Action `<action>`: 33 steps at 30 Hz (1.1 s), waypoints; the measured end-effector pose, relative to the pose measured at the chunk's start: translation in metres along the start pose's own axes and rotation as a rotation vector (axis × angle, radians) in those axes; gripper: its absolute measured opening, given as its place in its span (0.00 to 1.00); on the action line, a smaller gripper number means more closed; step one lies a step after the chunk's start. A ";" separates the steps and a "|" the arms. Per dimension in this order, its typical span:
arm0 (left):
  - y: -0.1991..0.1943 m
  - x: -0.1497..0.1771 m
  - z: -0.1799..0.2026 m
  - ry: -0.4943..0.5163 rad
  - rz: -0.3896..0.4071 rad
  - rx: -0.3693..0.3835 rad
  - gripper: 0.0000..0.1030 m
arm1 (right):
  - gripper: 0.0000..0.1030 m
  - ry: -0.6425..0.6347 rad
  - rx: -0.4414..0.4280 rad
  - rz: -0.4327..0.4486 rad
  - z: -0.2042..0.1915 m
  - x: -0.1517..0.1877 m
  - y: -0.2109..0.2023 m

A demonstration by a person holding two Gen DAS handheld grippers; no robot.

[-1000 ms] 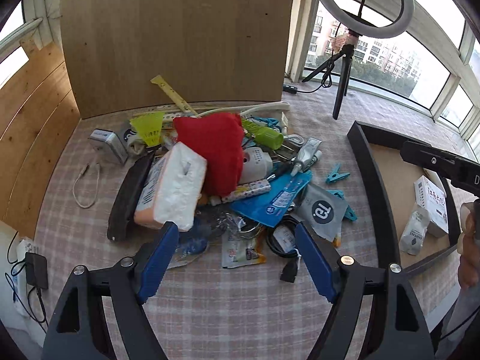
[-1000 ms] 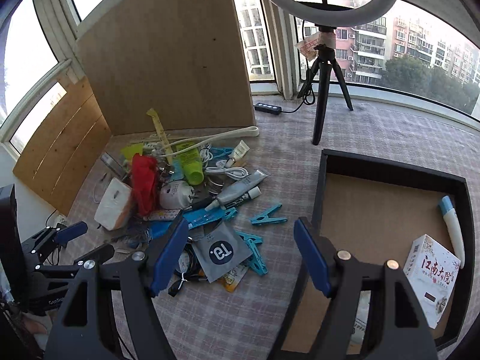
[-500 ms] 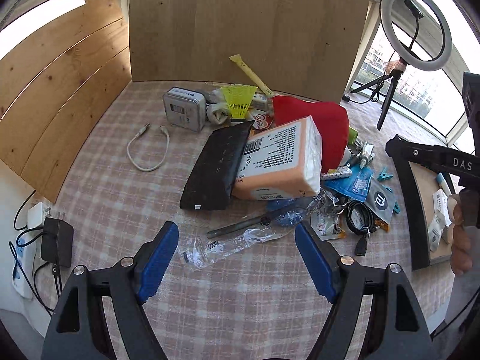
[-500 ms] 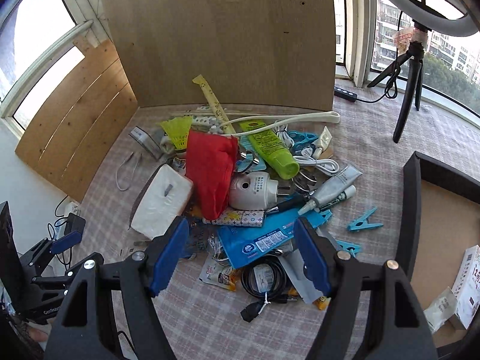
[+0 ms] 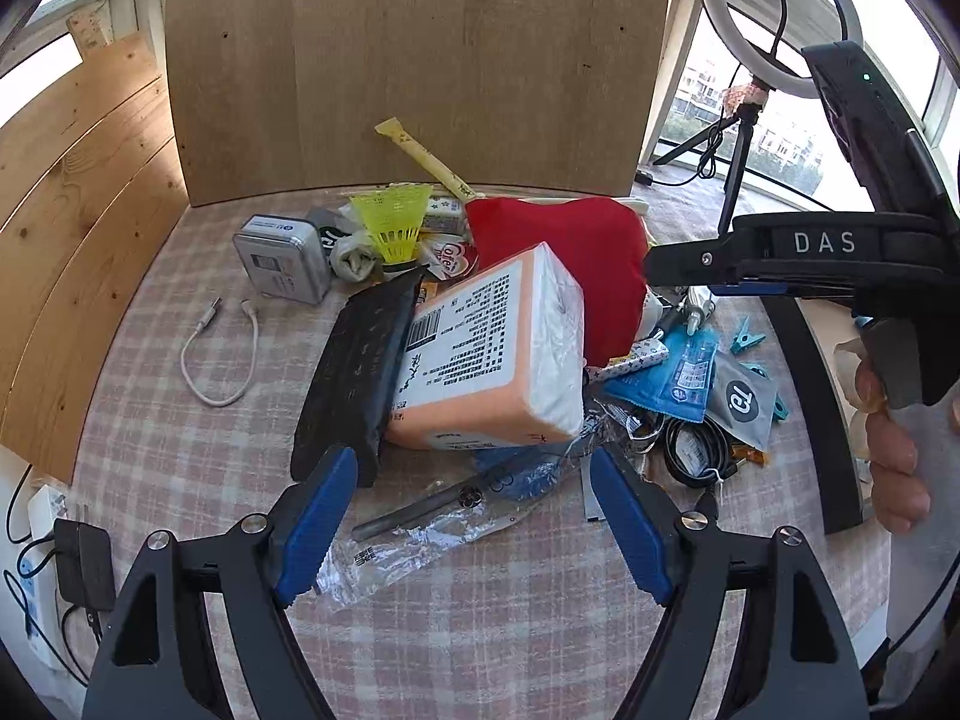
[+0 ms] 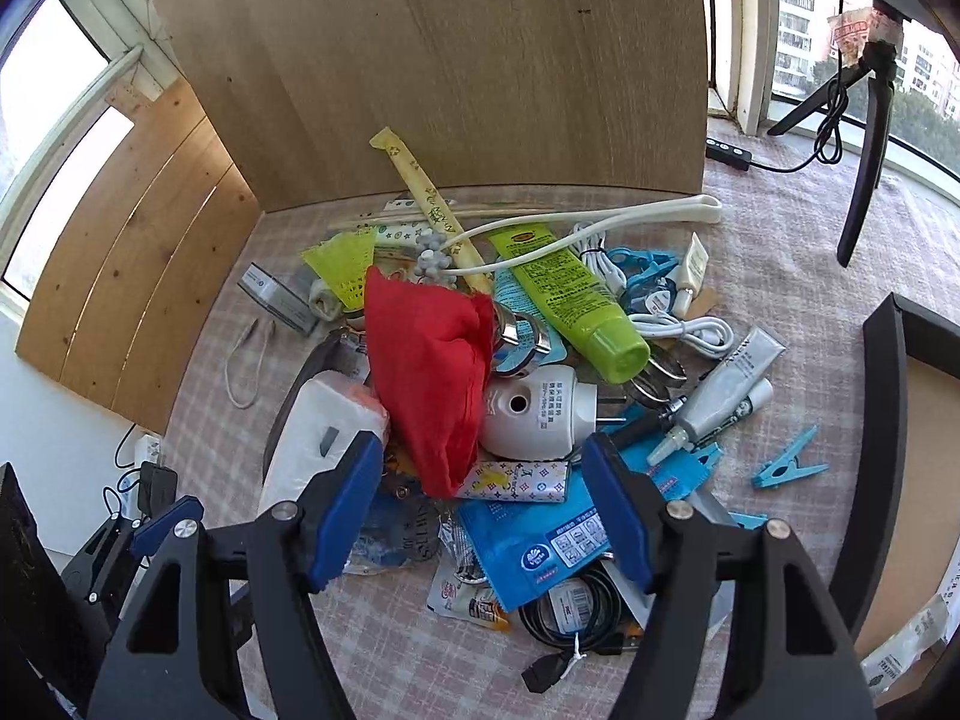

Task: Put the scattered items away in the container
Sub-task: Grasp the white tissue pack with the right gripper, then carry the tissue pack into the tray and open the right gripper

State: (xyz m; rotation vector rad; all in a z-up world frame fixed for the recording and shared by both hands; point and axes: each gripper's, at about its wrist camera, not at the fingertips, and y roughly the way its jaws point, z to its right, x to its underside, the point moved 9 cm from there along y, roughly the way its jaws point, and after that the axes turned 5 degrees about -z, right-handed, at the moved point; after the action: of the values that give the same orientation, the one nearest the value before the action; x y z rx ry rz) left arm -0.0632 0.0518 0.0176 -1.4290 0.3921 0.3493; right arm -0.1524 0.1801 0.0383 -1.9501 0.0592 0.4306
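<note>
The task looks barely begun. The container [image 6: 879, 462], a dark-walled box at the right, holds only a few small packets as far as its visible corner shows, while nearly everything lies heaped on the checked cloth [image 5: 480, 618].

The pile's top is a red cloth [image 6: 429, 384]; beside it lie a tissue pack [image 5: 498, 354], a white plug-in device [image 6: 534, 414], a green tube [image 6: 570, 306], blue pouches, cables and pegs.

The left gripper [image 5: 474, 531] hangs spread and empty over a clear wrapper [image 5: 420, 534] at the pile's near edge. The right gripper [image 6: 483, 516] is narrowing its jaws above the red cloth and patterned stick, pads not yet touching anything.

Tangled cables and overlapping packets could drag neighbours along; the ring-light tripod [image 6: 864, 138] stands clear beyond.
</note>
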 end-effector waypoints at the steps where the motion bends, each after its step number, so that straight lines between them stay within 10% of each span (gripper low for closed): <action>1: 0.001 0.000 -0.001 -0.001 0.001 0.006 0.76 | 0.65 0.005 -0.028 -0.006 -0.003 0.003 -0.001; 29: 0.053 -0.009 0.010 -0.051 -0.030 0.152 0.73 | 0.66 0.143 -0.190 -0.251 -0.053 0.010 0.078; 33: 0.053 -0.008 0.010 -0.068 -0.030 0.170 0.71 | 0.44 0.133 -0.161 -0.255 -0.054 0.014 0.081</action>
State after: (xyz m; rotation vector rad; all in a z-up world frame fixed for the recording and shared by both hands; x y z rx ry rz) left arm -0.0944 0.0679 -0.0247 -1.2528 0.3369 0.3312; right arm -0.1439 0.1004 -0.0189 -2.1090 -0.1411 0.1402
